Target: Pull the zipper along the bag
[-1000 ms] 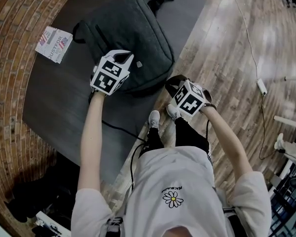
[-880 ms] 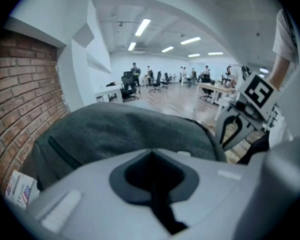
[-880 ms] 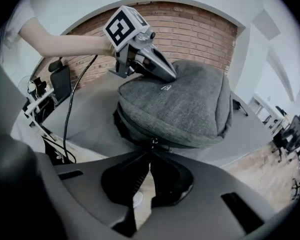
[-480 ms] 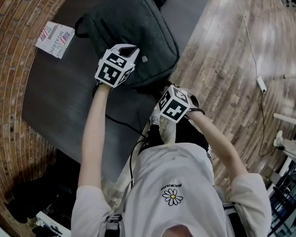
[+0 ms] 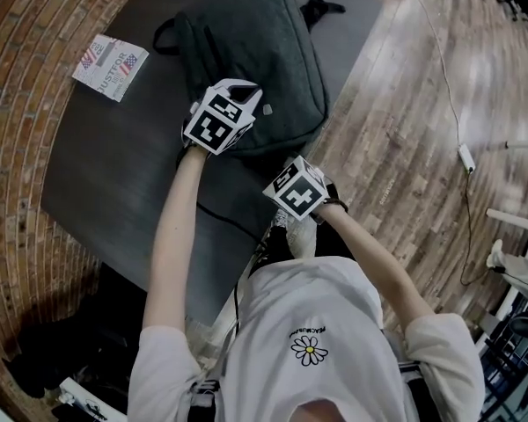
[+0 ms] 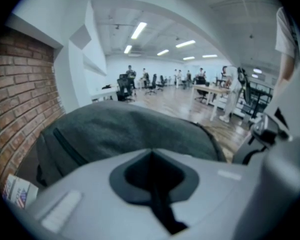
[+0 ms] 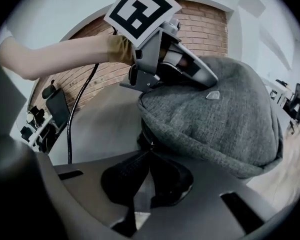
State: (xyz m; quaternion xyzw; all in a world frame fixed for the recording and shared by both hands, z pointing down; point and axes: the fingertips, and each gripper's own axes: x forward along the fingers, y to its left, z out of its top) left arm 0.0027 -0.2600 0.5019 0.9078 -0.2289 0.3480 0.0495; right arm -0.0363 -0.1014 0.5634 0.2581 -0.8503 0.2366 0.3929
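Pressing down on top of the grey bag (image 5: 255, 55), the left tongs (image 5: 249, 102) are staying fully closed, and whether they are pinching fabric is unclear. The right tongs (image 7: 145, 181) are pinching the black zipper pull (image 7: 128, 169) at the bag's near edge, jaws having just tightened slightly. The bag is lying toward the mat's (image 5: 114, 174) far right corner.

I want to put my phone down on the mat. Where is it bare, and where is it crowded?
Bare: the mat's left part, below the card, left of the bag and cable. Crowded: the bag's near edge, where the left gripper rests on it and the right gripper grips the zipper pull.
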